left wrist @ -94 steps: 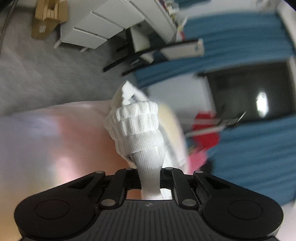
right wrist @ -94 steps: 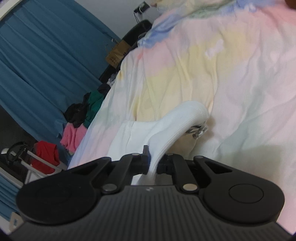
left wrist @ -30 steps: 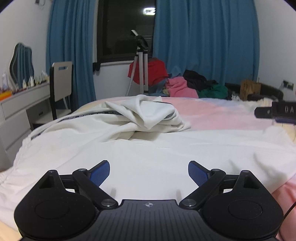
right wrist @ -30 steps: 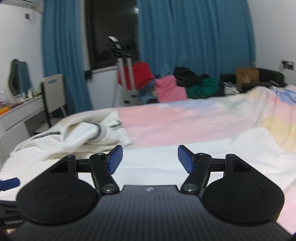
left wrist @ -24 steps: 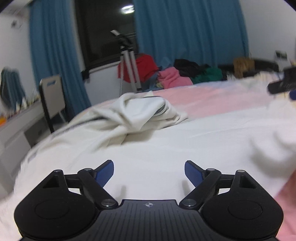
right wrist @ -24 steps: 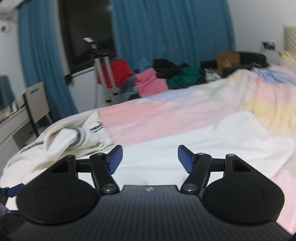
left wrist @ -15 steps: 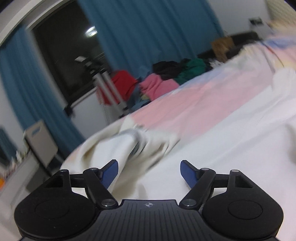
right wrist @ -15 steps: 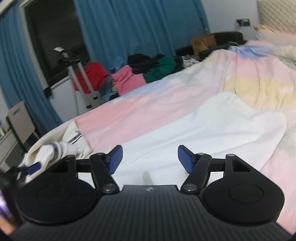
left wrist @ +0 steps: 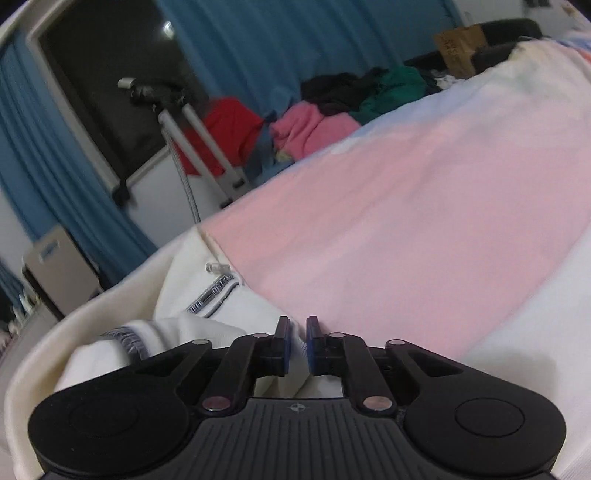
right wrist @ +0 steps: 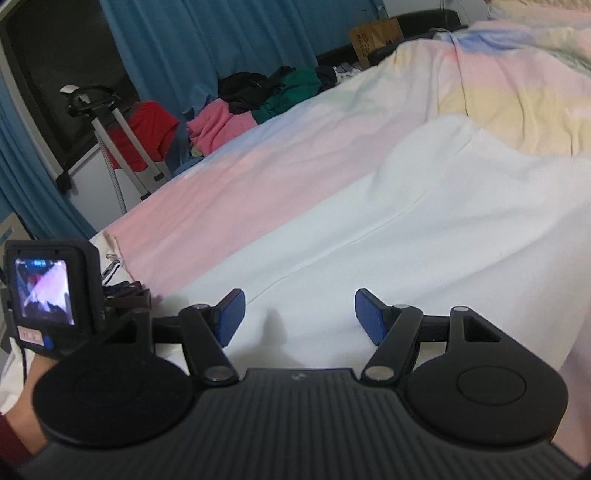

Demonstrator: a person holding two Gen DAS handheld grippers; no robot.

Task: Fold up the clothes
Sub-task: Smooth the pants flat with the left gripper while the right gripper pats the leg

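Note:
A white garment [right wrist: 424,229] lies spread flat on the pastel bed cover [right wrist: 258,158]. Its bunched end with a dark-striped trim [left wrist: 207,295] lies at the left in the left wrist view. My left gripper [left wrist: 296,341] is shut on a fold of this white cloth at the bunched end. My right gripper [right wrist: 297,315] is open and empty, just above the flat part of the garment. The left gripper's body with its small screen [right wrist: 48,295] shows at the left of the right wrist view.
A pile of pink, green and black clothes [right wrist: 255,99] lies beyond the bed's far side. A tripod with a red cloth [right wrist: 122,122] stands by the dark window and blue curtains [right wrist: 221,37]. A cardboard box [right wrist: 375,35] sits at the back right.
My left gripper has moved down to the bunched end of the garment and shut on its cloth. My right gripper has stayed open and turned slightly right over the flat part.

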